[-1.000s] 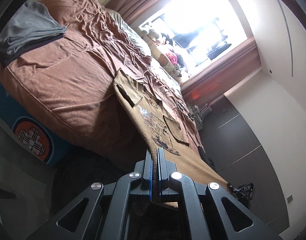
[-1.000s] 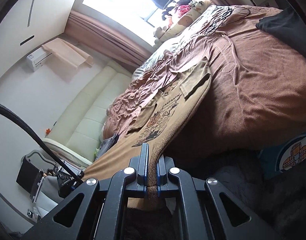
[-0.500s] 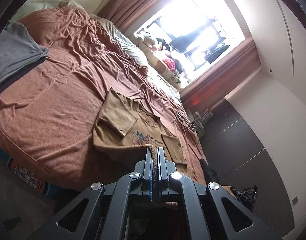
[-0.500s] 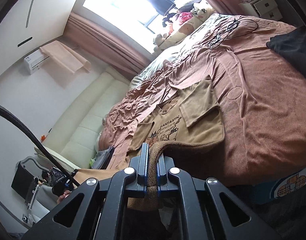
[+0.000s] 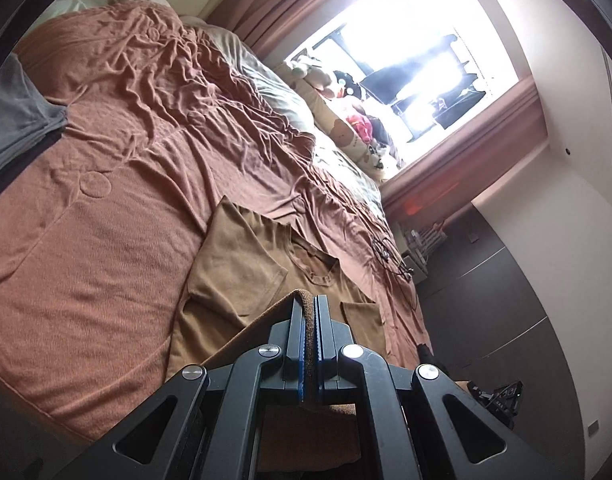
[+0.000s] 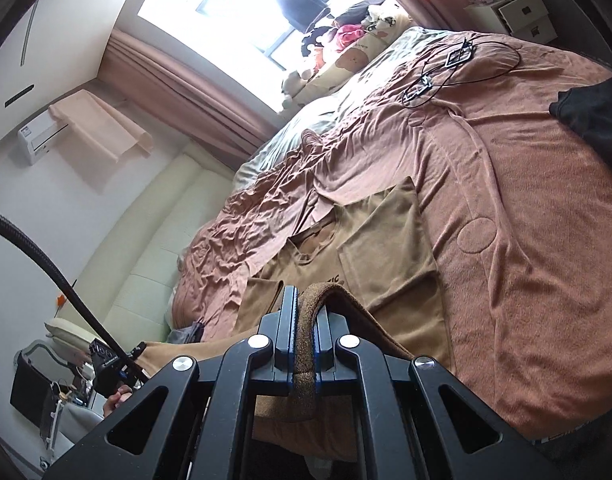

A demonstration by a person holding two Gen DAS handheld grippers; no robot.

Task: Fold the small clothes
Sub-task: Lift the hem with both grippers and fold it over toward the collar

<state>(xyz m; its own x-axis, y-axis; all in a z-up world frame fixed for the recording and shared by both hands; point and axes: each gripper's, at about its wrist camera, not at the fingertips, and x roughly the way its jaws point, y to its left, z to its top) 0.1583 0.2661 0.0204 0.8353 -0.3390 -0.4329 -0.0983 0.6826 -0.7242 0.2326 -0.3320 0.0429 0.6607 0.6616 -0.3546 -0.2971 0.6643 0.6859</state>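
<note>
A wide bed [image 5: 106, 240] under a rust-brown cover fills both views. On the cover near the bed's front edge lies a tan T-shirt [image 5: 242, 272], collar toward the window side, both sleeves folded in over its chest; its lower part is lifted off the bed and doubled over toward the collar. A grey folded garment [image 5: 18, 120] rests at the bed's far left, a dark garment [image 6: 593, 116] at its far right, and a black cable [image 6: 457, 68] near the pillows. The left gripper [image 5: 309, 304] is clamped on the shirt's hem; the right gripper [image 6: 306, 300] pinches a thick bunch of the same hem.
</note>
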